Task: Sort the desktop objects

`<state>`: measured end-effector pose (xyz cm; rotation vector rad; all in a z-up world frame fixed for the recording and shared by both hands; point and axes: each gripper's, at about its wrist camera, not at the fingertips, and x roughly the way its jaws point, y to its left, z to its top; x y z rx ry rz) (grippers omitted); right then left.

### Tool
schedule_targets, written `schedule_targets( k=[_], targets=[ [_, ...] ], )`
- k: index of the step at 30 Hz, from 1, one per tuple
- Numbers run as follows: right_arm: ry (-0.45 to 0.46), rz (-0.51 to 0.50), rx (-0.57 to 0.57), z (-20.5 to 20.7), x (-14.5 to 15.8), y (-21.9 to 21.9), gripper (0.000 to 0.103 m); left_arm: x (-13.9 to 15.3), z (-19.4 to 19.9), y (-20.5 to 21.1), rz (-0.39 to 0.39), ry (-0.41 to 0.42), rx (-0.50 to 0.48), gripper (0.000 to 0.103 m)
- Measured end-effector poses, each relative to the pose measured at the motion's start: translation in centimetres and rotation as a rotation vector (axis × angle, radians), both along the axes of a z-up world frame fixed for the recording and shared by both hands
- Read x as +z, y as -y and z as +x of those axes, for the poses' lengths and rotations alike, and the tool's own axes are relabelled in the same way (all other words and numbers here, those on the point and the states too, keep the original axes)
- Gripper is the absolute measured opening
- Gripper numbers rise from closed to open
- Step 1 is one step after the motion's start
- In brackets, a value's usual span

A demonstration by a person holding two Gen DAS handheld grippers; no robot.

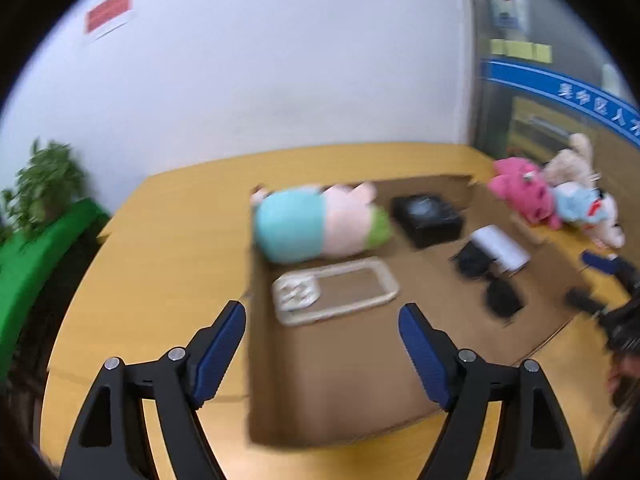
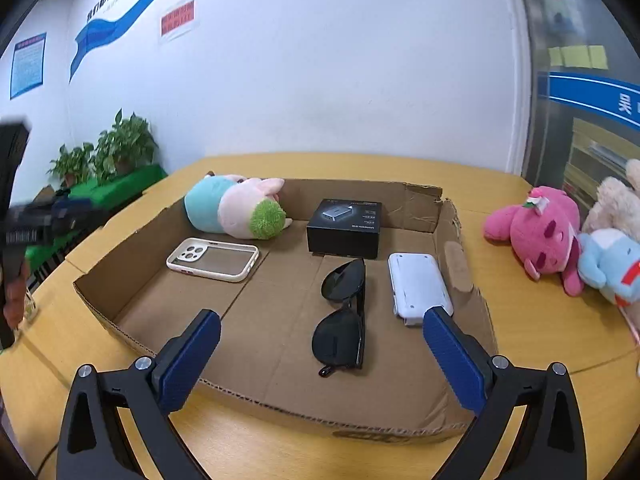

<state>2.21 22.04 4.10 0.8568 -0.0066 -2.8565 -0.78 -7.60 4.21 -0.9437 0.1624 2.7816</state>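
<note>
UGREEN-branded black box [image 2: 343, 226]

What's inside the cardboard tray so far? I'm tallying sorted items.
In the tray: plush toy, phone case, black box, sunglasses, white device. Anything under the plush is hidden.

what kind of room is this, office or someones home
Most likely an office or public service room: printed notices and a blue slogan banner on the wall, potted plants, and a wooden table.
</note>
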Motion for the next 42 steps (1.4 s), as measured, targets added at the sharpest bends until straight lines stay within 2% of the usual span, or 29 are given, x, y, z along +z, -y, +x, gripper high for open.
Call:
schedule_targets(
  k=[4, 6, 8, 11, 12, 13, 18, 22, 35, 42],
  targets=[
    [-0.030, 0.004, -0.032, 1.2, -0.9, 0.3, 0.103, -4.4, 0.2, 0.6, 0.029, 0.043, 0.059, 0.079],
    [-0.067, 0.001, -0.057, 1.9, -1.5, 0.2, 0.103, -5.3, 1.0, 0.1, -0.006, -0.033, 0.085, 0.080],
    [-0.079, -0.006, -0.066, 2.0, -2.2, 0.1, 0.103, -5.7, 1.3, -0.7, -0.026, -0.076, 0.113, 0.082],
    [-0.071, 0.022, -0.061, 1.6, -3.3, 0.1, 0.103, -6.1, 1.0, -1.8, -0.029, -0.121, 0.139, 0.083],
    [-0.066, 0.033, -0.060, 1.5, -3.6, 0.2, 0.103, -6.5, 0.5, -1.9, -0.002, -0.117, 0.129, 0.084],
    [-0.062, 0.037, -0.060, 1.4, -3.9, 0.2, 0.103, -6.6, 0.4, -2.0, -0.010, -0.138, 0.146, 0.087],
    [-0.088, 0.005, -0.067, 1.6, -4.6, -0.1, 0.103, -7.2, 1.1, -1.7, 0.006, -0.218, 0.160, 0.093],
    [-0.114, 0.005, -0.073, 1.9, -4.8, 0.0, 0.103, -7.4, 0.7, -1.9, 0.010, -0.205, 0.136, 0.102],
    [-0.112, 0.008, -0.081, 1.7, -4.8, 0.1, 0.103, -7.4, 0.6, -2.1, 0.008, -0.199, 0.148, 0.103],
    [-0.111, 0.009, -0.081, 1.6, -4.9, 0.1, 0.103, -7.3, 0.2, -2.5, -0.014, -0.195, 0.198, 0.103]
  ],
)
